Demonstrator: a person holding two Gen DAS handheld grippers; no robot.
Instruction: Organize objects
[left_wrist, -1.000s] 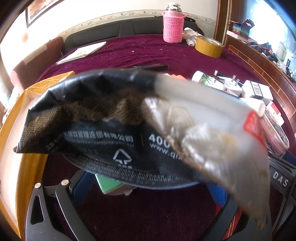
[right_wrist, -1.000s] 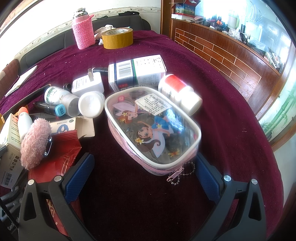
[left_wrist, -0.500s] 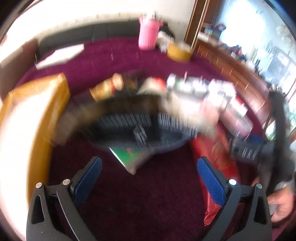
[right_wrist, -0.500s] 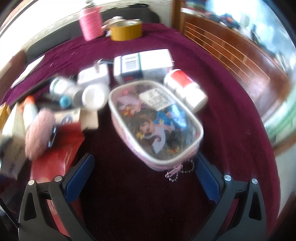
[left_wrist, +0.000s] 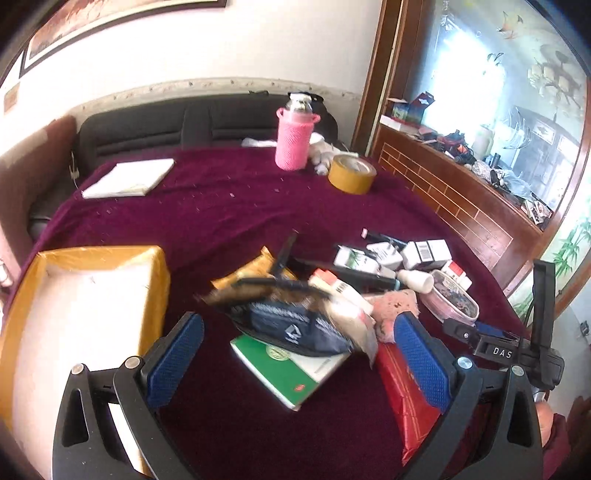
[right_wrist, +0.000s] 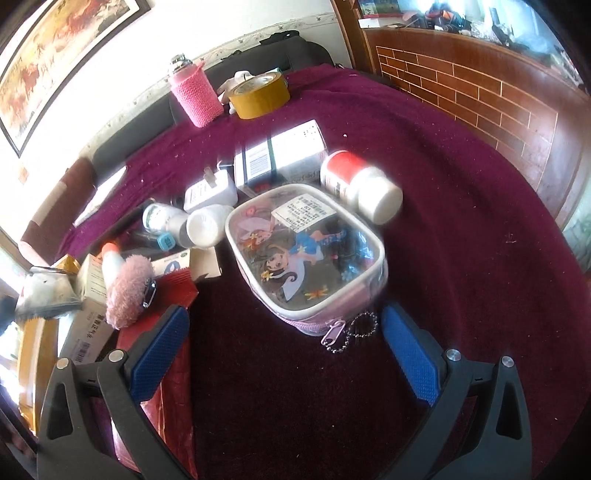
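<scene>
A pile of small objects lies on the maroon tablecloth. My left gripper is open and empty, above a black snack bag that lies on a green and white box. An open yellow cardboard box sits at the left. My right gripper is open and empty, just short of a clear cartoon zip pouch. Beside the pouch lie a red-capped white bottle, a white medicine box, a charger and a pink fluffy clip.
A pink knitted flask, a yellow tape roll and a white booklet stand at the table's far side. A red packet lies under my left gripper's right finger. A wooden brick-patterned counter borders the right.
My left gripper let go of the black snack bag and pulled back and up; the bag now lies on the green box. My right gripper rose slightly and stays open before the pouch.
</scene>
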